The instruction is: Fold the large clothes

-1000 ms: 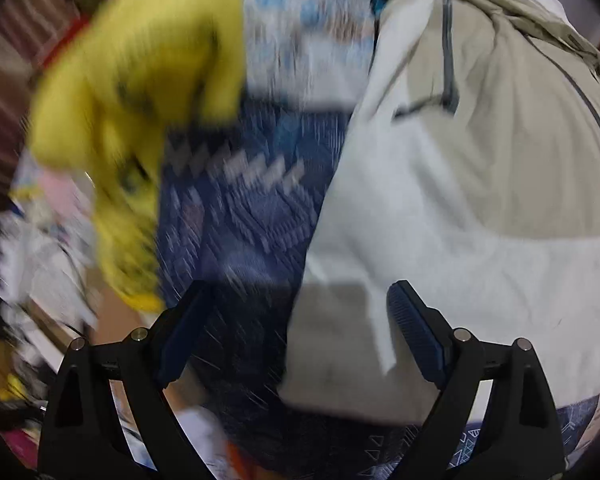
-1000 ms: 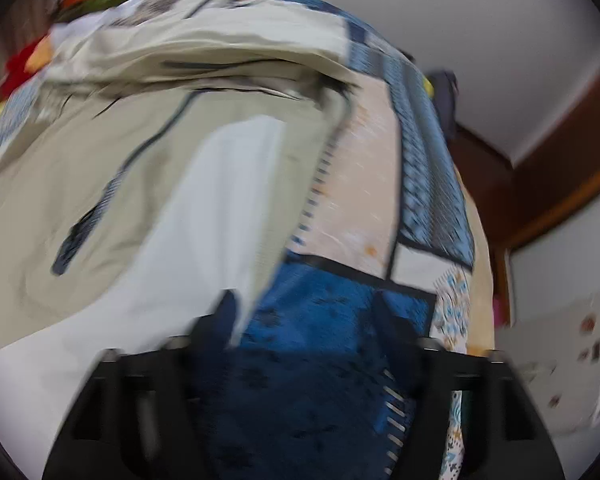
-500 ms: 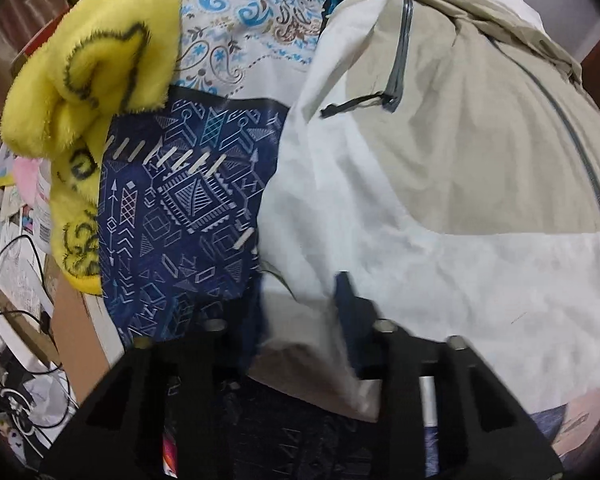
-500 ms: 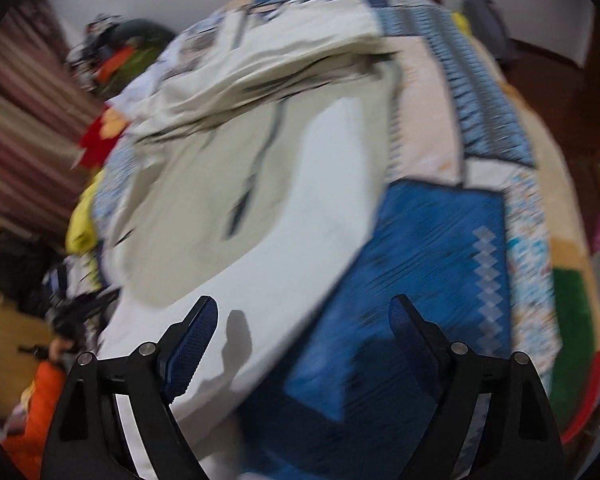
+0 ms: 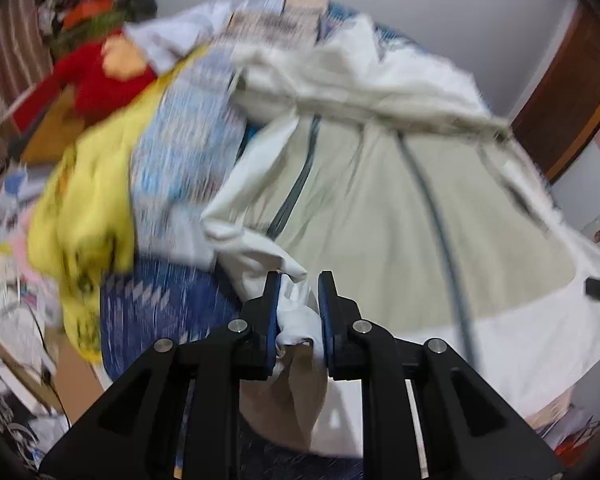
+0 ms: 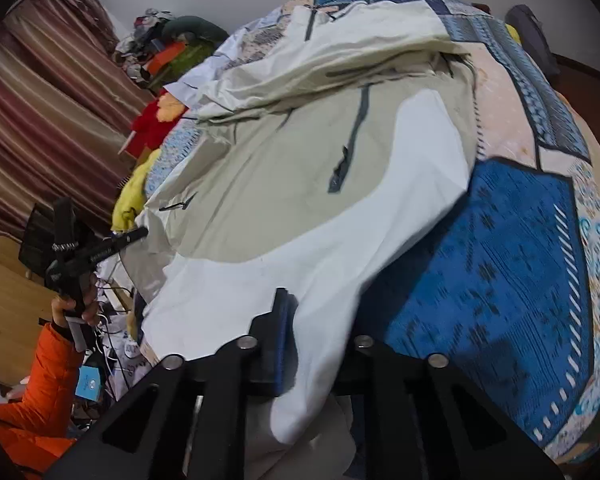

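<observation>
A large beige and white jacket (image 5: pixel 380 208) with grey zips lies spread over the bed. In the left wrist view my left gripper (image 5: pixel 298 304) has a bunched white corner of the jacket between its blue pads, its jaws closing on the cloth and the corner lifted off the bed. In the right wrist view the jacket (image 6: pixel 300 184) fills the middle. My right gripper (image 6: pixel 312 320) is closing on its white hem, which drapes over and hides the right finger. The left gripper (image 6: pixel 136 236) shows at the jacket's far left corner, held by a hand in an orange sleeve (image 6: pixel 40 384).
A blue patchwork quilt (image 6: pixel 500 272) covers the bed under the jacket. A yellow fleece blanket (image 5: pixel 88 220) and a red garment (image 5: pixel 96 80) lie at the left side. Striped curtains (image 6: pixel 40 112), a clothes pile (image 6: pixel 160 44) and cluttered floor with cables (image 5: pixel 16 320) border the bed.
The left gripper went from open to closed on the jacket's corner and rose with it. The right gripper, open over the hem half a second ago, now grips the hem.
</observation>
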`<control>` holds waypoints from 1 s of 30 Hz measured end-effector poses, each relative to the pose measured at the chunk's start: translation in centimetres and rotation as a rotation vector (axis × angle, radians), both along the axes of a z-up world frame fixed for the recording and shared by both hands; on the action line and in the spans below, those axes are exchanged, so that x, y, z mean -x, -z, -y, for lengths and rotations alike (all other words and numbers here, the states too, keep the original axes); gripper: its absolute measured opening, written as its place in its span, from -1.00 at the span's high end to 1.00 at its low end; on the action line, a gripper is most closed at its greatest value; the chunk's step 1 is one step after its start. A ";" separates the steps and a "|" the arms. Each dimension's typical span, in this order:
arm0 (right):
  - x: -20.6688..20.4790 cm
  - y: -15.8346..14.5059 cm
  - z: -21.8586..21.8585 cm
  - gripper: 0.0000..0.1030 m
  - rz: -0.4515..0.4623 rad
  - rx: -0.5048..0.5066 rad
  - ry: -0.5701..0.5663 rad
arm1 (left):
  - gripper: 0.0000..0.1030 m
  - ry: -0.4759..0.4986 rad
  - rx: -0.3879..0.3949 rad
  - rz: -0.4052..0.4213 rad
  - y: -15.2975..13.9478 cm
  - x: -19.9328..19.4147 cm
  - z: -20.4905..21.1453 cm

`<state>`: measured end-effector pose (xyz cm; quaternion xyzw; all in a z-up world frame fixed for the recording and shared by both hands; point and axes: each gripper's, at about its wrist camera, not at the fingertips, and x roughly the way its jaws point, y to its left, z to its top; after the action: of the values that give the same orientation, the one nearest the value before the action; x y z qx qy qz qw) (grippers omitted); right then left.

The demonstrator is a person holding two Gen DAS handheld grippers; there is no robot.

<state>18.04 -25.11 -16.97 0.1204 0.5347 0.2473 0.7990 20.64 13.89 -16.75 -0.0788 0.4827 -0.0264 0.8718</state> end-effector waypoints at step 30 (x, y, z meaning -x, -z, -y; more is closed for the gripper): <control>-10.8 -5.0 3.9 0.88 0.210 0.306 0.092 | 0.67 0.059 -0.081 0.282 -8.2 -11.9 1.9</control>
<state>28.82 -29.00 -12.02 -0.0046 0.4738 0.1377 0.8698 32.49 12.04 -8.58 -0.0250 0.3584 -0.0432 0.9322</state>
